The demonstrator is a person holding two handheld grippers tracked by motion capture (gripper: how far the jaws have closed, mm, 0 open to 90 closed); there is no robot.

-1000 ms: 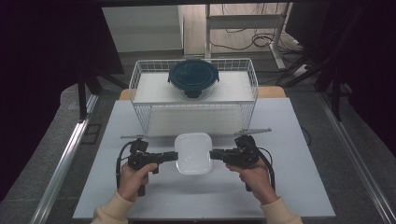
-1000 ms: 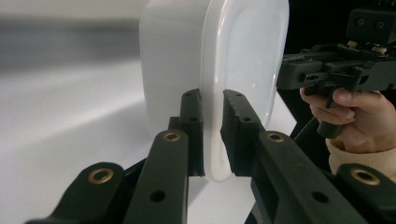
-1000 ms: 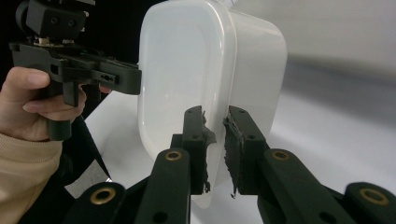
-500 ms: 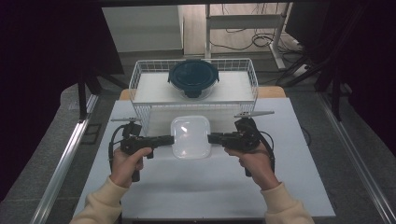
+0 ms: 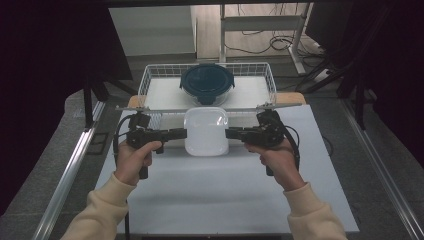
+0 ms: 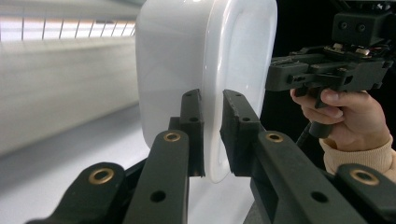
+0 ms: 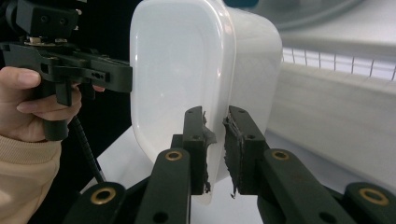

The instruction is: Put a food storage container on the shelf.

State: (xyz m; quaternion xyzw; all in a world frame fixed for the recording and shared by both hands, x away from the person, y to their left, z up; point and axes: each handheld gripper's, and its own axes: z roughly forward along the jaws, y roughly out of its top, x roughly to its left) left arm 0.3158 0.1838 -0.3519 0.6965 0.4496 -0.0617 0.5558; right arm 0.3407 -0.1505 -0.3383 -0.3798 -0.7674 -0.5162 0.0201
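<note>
The white container [image 5: 206,131] is up off the table [image 5: 215,200] here, carried level between the two grippers, lid side up, right at the near wall of the wire basket [image 5: 150,82]. On the left, the left gripper [image 5: 182,133] comes in from the side and has its jaws pinched on the container's left rim; the left gripper view [image 6: 212,135] shows it nicely, the two black jaws clamped either side of the thin protruding lip, one pad against the lid face, the other against the tub side. Across from it, the right gripper [image 5: 229,133] does the mirror job on the right rim, and in the right gripper view [image 7: 215,149] those worn, ragged-edged pads are squeezed tight on the lip with barely any gap between them. Both of the person's hands grasp the handles below, cream sleeves [image 5: 100,215] coming in from the bottom of the high view. Beyond the container, inside the basket, sits a round glass bowl with a dark blue lid [image 5: 207,82], well apart from the white container and untouched. The container hangs just in front of the basket's front edge, above the white table surface.
</note>
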